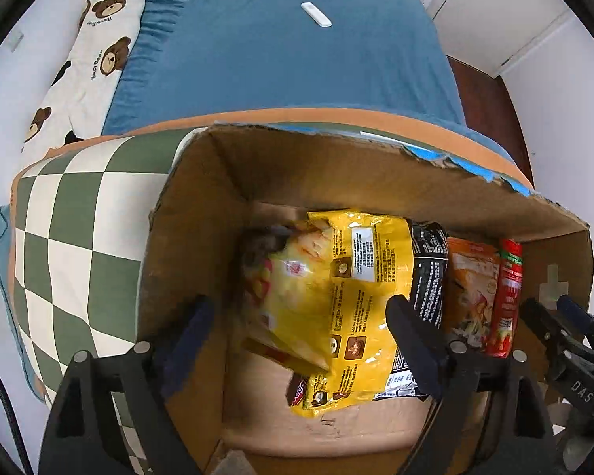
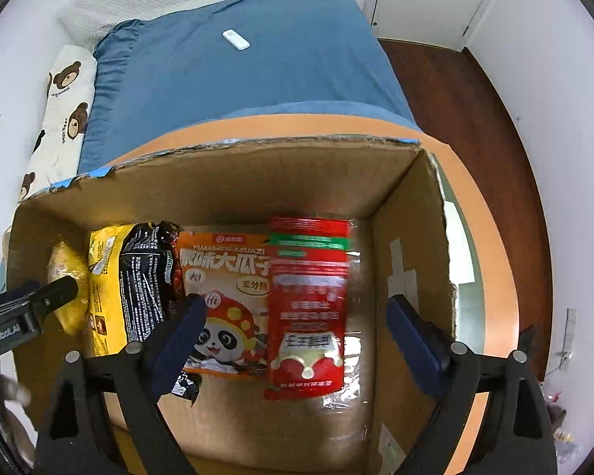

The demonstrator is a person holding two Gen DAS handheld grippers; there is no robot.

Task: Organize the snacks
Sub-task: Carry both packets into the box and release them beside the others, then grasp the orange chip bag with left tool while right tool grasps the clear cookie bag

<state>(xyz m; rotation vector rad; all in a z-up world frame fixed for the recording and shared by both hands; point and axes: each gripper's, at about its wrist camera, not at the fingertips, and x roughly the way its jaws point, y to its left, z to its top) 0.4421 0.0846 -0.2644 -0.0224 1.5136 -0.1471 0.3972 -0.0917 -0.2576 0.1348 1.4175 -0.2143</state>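
Snack packets stand in a row inside the cardboard box point(image 2: 202, 182) — light, crinkly, slippery film, best pinched at a sealed edge — with left gripper point(image 1: 300, 316) and right gripper point(image 2: 297, 316) both spread wide, seemingly empty.

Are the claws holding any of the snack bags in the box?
No. The left claw and right claw both hang open above the cardboard box, gripping nothing; the yellow bag and red pouch lie loose inside.
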